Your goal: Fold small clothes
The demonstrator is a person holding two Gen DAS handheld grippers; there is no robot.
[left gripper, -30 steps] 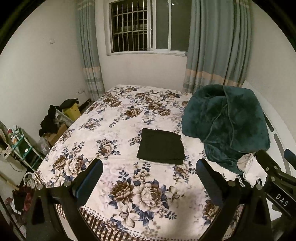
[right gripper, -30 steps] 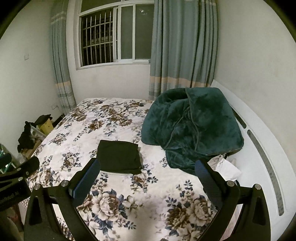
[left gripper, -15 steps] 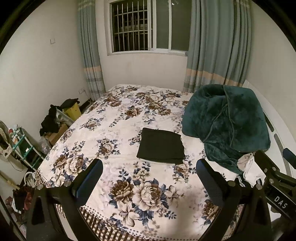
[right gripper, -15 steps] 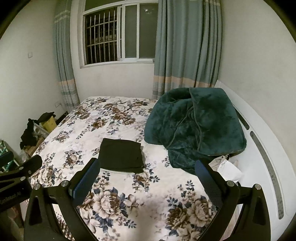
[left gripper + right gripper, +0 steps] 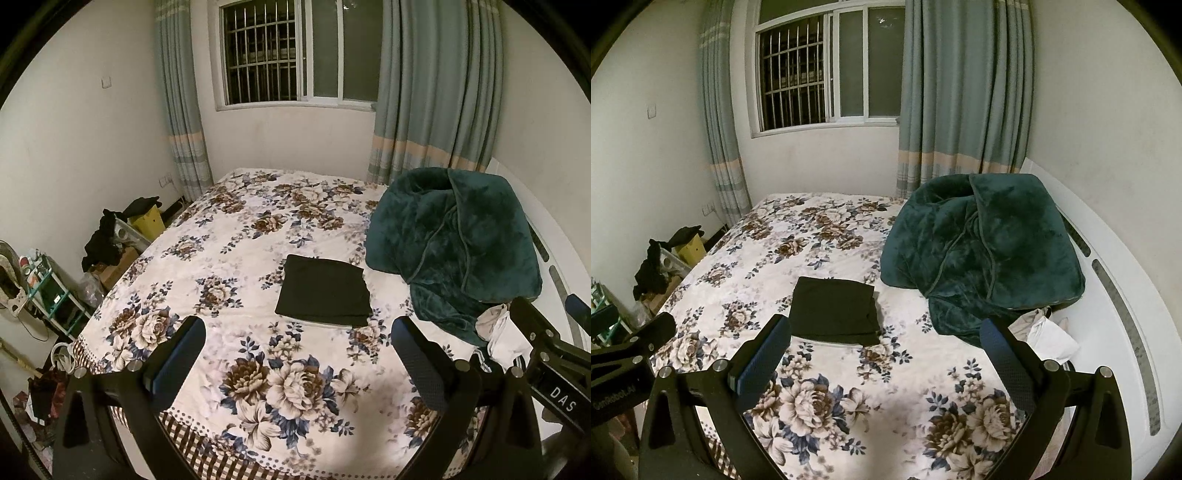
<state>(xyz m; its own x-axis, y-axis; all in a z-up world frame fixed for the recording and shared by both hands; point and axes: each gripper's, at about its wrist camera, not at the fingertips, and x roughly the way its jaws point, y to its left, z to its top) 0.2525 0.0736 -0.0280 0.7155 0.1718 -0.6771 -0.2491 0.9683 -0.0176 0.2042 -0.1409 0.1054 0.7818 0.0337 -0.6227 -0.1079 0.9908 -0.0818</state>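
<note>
A dark folded garment lies flat as a neat rectangle on the flowered bedspread, near the bed's middle; it also shows in the right wrist view. My left gripper is open and empty, held above the near part of the bed, well short of the garment. My right gripper is open and empty too, level with the garment's near edge in its view. The right gripper's body shows at the left wrist view's right edge.
A bulky dark green blanket is heaped on the bed's right side, with a white cloth below it. A white headboard runs along the right. Boxes and dark clothes and a small shelf stand left of the bed.
Both grippers have risen and tilted slightly, so the bed sits a little lower in both views. The folded garment has not moved. Both grippers stay open.
</note>
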